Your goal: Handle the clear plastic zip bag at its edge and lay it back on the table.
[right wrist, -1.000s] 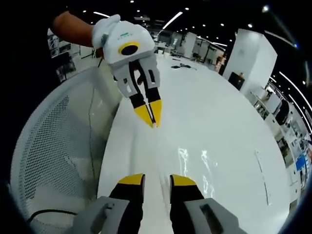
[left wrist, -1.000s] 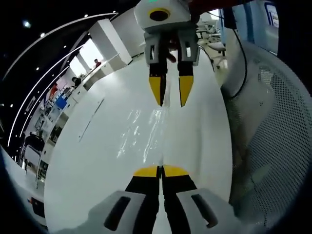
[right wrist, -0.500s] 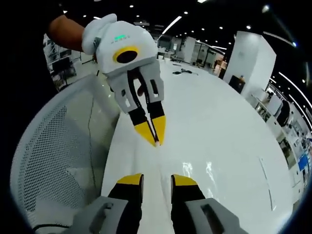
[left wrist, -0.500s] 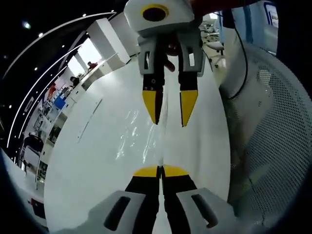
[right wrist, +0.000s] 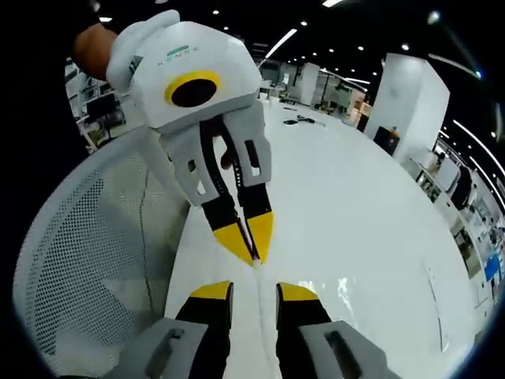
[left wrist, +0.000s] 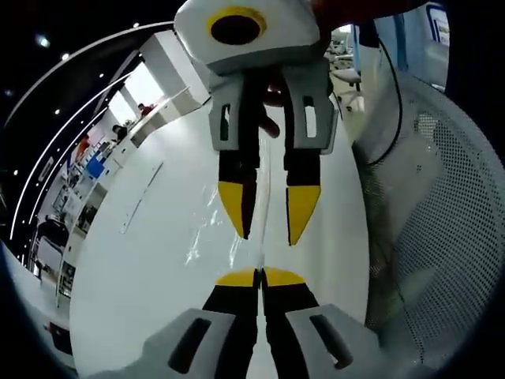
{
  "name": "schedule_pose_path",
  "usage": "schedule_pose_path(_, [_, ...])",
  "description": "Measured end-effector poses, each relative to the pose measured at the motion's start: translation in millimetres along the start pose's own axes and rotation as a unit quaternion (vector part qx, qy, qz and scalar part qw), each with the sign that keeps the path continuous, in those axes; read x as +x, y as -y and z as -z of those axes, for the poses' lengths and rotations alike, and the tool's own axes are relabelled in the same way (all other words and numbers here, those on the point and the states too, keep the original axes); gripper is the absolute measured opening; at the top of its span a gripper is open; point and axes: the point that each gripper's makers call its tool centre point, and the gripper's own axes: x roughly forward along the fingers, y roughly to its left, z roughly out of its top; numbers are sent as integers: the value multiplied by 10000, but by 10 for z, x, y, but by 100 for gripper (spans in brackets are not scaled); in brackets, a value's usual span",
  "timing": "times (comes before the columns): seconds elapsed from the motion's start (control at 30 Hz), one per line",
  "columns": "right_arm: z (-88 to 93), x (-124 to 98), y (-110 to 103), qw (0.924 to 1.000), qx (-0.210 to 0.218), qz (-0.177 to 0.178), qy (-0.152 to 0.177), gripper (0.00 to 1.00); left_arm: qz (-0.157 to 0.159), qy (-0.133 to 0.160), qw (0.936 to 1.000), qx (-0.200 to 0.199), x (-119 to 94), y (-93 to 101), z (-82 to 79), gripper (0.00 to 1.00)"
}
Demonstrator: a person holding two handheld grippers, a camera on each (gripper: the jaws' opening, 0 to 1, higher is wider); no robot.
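Observation:
The clear plastic zip bag (left wrist: 211, 229) lies mostly flat on the white table (left wrist: 134, 268) and shows as faint glints. Its thin raised edge runs between the two grippers. My left gripper (left wrist: 256, 276) is shut on that edge at the bottom of the left gripper view. It comes into the right gripper view (right wrist: 251, 241) from above, tips pinched together. My right gripper (right wrist: 255, 290) stands open, its jaws on either side of the bag's edge line. The left gripper view has it (left wrist: 268, 217) close in front, jaws apart. The bag (right wrist: 341, 290) glints to the right of it.
A white mesh chair back (left wrist: 434, 205) stands right beside the table edge, on the left in the right gripper view (right wrist: 87, 245). A cable hangs along it. The table (right wrist: 363, 189) stretches far ahead with small items at its far end. A person's hand holds each gripper.
The two grippers have come much closer together, tips now almost meeting. The left stays shut on the bag's edge and the right stays open.

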Motion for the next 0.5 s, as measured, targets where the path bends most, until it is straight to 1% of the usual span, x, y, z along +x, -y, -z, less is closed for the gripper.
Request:
schedule_pose_path(0.3, [7, 53, -18, 10000, -49, -35, -21, 13, 50, 19, 10000, 35, 10, 43, -40, 0])
schedule_pose_path(0.5, [13, 81, -22, 9999, -154, -35, -44, 9, 77, 37, 10000, 31, 21, 61, -54, 0])
